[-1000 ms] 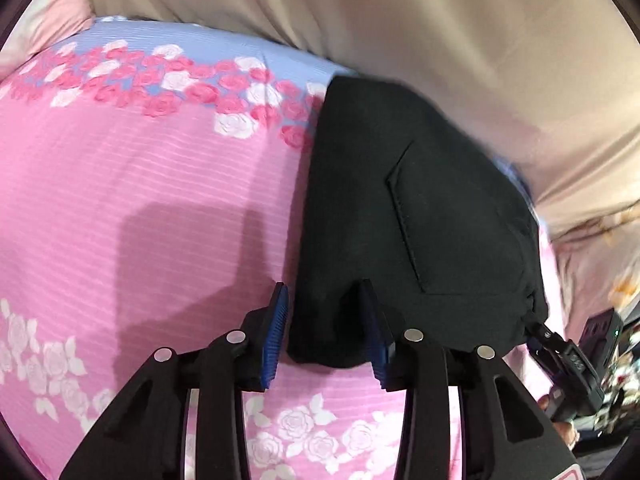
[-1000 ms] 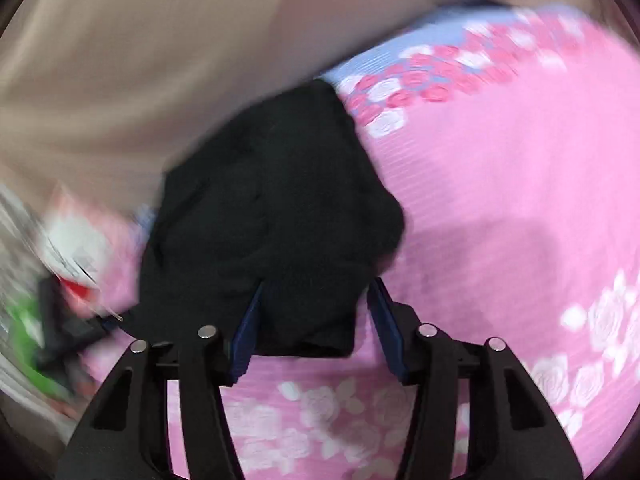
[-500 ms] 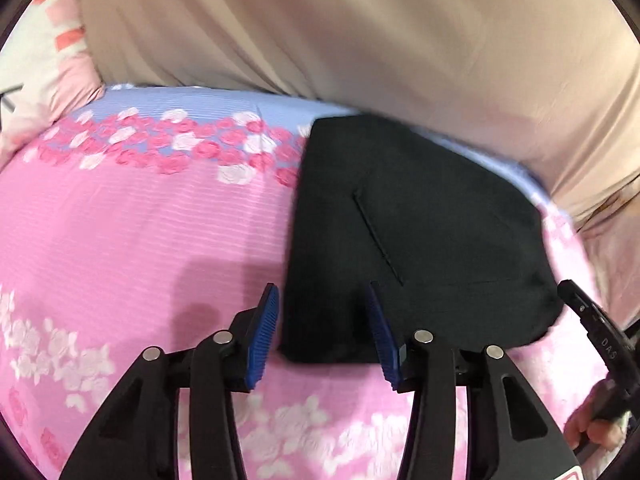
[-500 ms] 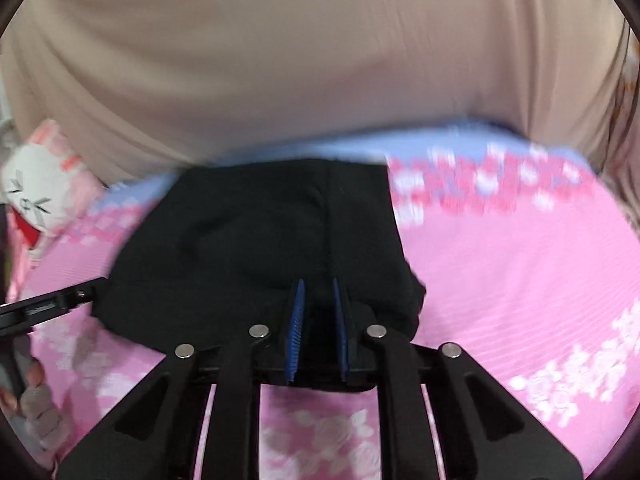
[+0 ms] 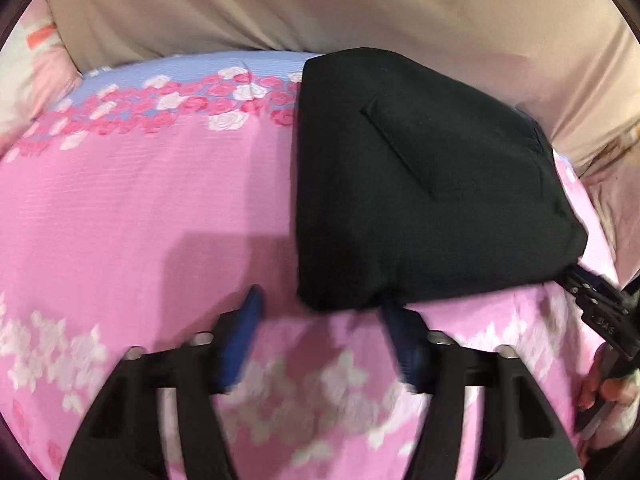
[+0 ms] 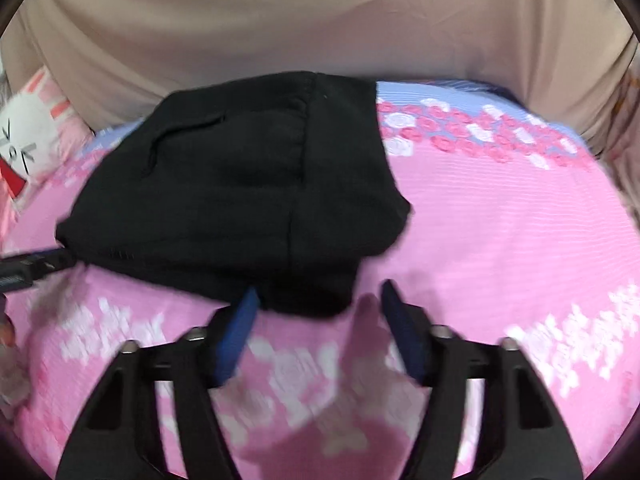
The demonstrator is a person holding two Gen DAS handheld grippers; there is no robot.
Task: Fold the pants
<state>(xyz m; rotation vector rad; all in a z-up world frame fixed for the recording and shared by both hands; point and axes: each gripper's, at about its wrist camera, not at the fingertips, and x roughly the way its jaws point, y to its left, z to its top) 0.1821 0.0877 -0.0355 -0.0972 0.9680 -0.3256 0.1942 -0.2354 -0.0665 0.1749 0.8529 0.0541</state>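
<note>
The black pants [image 5: 416, 184] lie folded into a compact bundle on the pink floral bedsheet [image 5: 140, 208], a pocket seam showing on top. My left gripper [image 5: 320, 300] is open and empty, just in front of the bundle's near left corner. In the right wrist view the pants [image 6: 240, 192] lie ahead and left, and my right gripper [image 6: 316, 296] is open and empty at their near edge. The right gripper also shows in the left wrist view [image 5: 592, 312] at the bundle's right corner, and the left one in the right wrist view [image 6: 32, 268].
A beige curtain [image 5: 320, 4] hangs behind the bed. A white and pink plush pillow [image 6: 28, 136] lies at the far left corner. The sheet has a blue rose border [image 6: 480, 120] along the far edge.
My right gripper, shut on the pants' near edge half a second ago, has opened and let go. My left gripper stayed open and drew back slightly. The bundle lies flat.
</note>
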